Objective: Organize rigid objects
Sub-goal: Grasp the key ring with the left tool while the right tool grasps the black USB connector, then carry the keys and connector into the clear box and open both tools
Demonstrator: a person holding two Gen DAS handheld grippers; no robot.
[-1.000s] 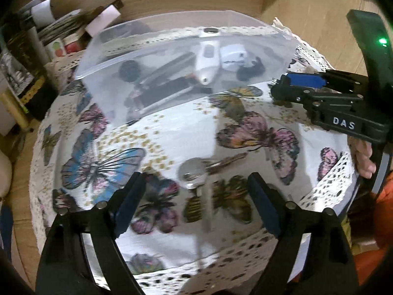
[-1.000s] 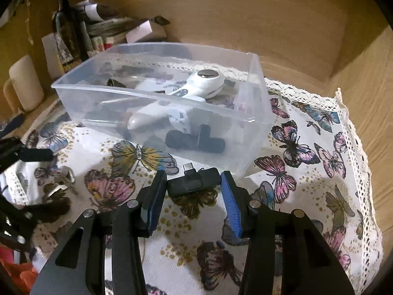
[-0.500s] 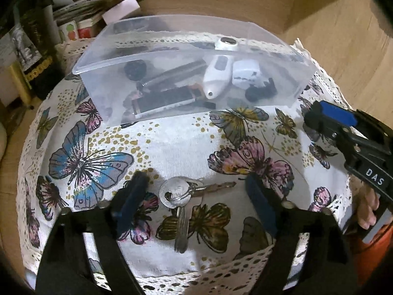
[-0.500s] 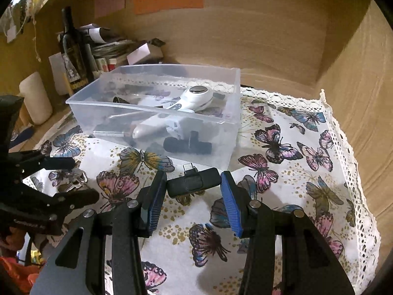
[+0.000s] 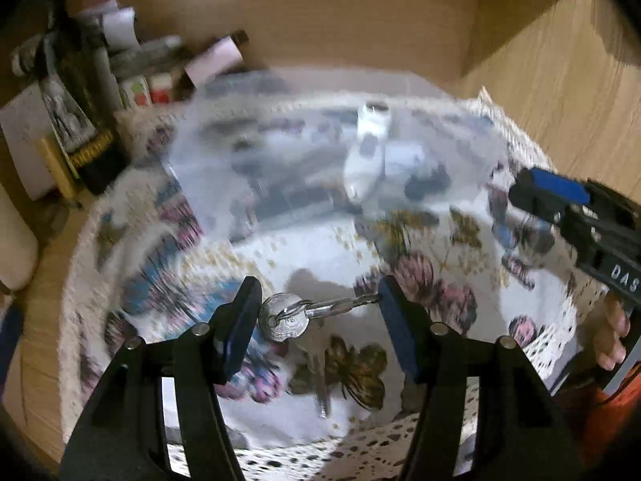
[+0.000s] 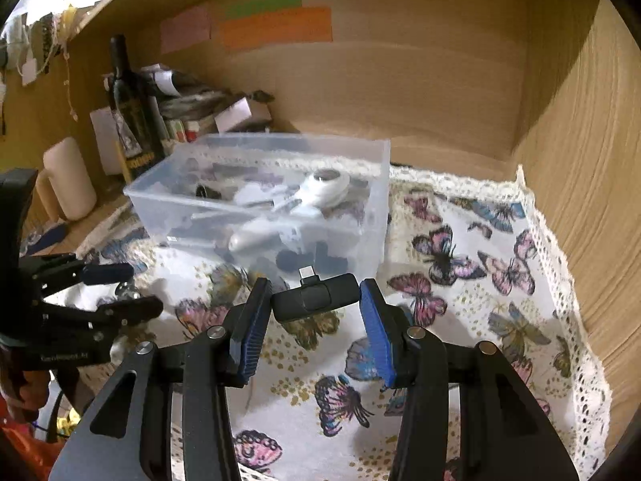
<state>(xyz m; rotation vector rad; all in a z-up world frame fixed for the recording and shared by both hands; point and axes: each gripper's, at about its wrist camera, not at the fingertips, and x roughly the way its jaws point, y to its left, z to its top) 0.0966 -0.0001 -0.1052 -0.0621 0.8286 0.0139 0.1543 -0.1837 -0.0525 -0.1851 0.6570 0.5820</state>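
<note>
A bunch of silver keys [image 5: 298, 314] is pinched between the fingers of my left gripper [image 5: 316, 300], with one key hanging down over the butterfly cloth. My right gripper [image 6: 314, 300] is shut on a small black USB-C adapter [image 6: 314, 294] and holds it above the cloth, in front of the clear plastic box [image 6: 264, 200]. The box holds a white handheld device [image 6: 296, 208] and several dark items. The box [image 5: 320, 164] is blurred in the left wrist view. The right gripper [image 5: 561, 200] shows at the right there; the left gripper [image 6: 120, 288] shows at the left in the right wrist view.
A butterfly-print cloth with lace edge [image 6: 480, 280] covers the table inside a wooden alcove [image 6: 440, 80]. A dark bottle [image 6: 128, 112], stacked papers and boxes [image 6: 200, 108] and a cream cylinder [image 6: 68, 180] stand at the back left.
My left gripper has closed on the keys and lifted them off the cloth. My right gripper has drawn back and up with the adapter, so the box looks farther away.
</note>
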